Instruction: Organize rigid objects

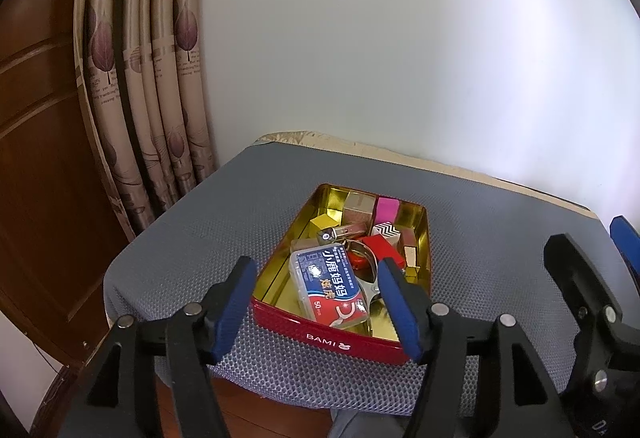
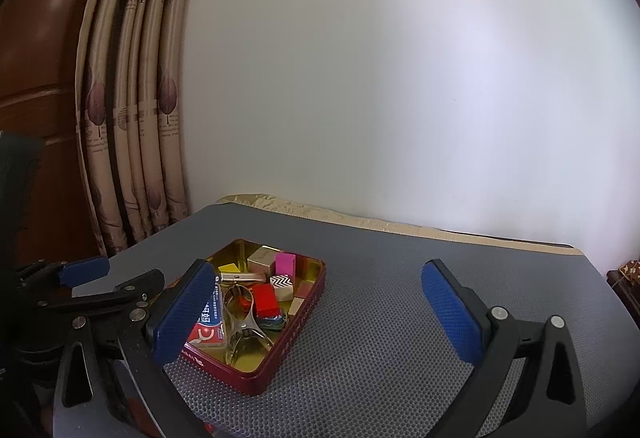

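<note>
Both units, left hand-held gripper (image 1: 320,302) and right hand-held gripper (image 2: 320,318), stand wide, empty. The tin (image 1: 320,334) appears rigid, light, slick; grasp its rim.

Red tin (image 1: 320,334) front: "BAMI". Floss box (image 1: 330,284): "小鹿妈妈", "50".

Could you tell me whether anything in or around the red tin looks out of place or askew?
Nothing is spilled; everything sits inside the red tin. The contents are jumbled, though: the floss box lies skewed over the metal clip, and the blocks sit at mixed angles.
</note>
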Motion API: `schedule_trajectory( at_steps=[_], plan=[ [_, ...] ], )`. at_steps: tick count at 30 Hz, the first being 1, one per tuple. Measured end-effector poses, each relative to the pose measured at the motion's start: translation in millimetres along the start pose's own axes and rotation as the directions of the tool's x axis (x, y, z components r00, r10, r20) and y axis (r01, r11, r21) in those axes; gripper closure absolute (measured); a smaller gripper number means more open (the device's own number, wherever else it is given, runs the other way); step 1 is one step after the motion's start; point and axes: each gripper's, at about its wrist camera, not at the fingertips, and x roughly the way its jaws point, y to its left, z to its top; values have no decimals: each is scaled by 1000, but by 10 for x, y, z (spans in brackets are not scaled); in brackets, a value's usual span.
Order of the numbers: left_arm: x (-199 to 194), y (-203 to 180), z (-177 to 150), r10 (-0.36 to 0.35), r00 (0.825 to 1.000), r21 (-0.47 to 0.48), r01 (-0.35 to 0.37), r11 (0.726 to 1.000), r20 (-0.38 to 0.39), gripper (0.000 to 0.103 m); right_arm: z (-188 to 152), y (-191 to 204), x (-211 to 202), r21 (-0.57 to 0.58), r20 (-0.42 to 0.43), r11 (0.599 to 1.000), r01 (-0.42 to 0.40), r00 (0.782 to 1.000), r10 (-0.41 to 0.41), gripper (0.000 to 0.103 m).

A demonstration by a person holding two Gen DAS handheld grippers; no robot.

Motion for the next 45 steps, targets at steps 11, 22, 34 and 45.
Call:
schedule_trajectory(
  at_steps=[11, 22, 34, 45],
  plan=[
    [22, -11, -8, 21, 1000, 4, -21, 1000, 0, 32, 0, 21, 7, -7, 0, 1000, -3, 1000, 3, 1],
    [74, 22, -8, 27, 999, -5, -27, 1000, -19, 25, -30, 40, 22, -7, -10, 1000, 1, 1000, -1, 1],
    [133, 28, -32, 28, 999, 0, -28, 1000, -34, 25, -44, 3, 37, -7, -20, 1000, -6, 1000, 6, 1],
    [167, 30, -40, 21, 999, 5, -21, 1000, -47, 23, -46, 15, 35, -14, -27, 1000, -10, 1000, 9, 1]
  ],
)
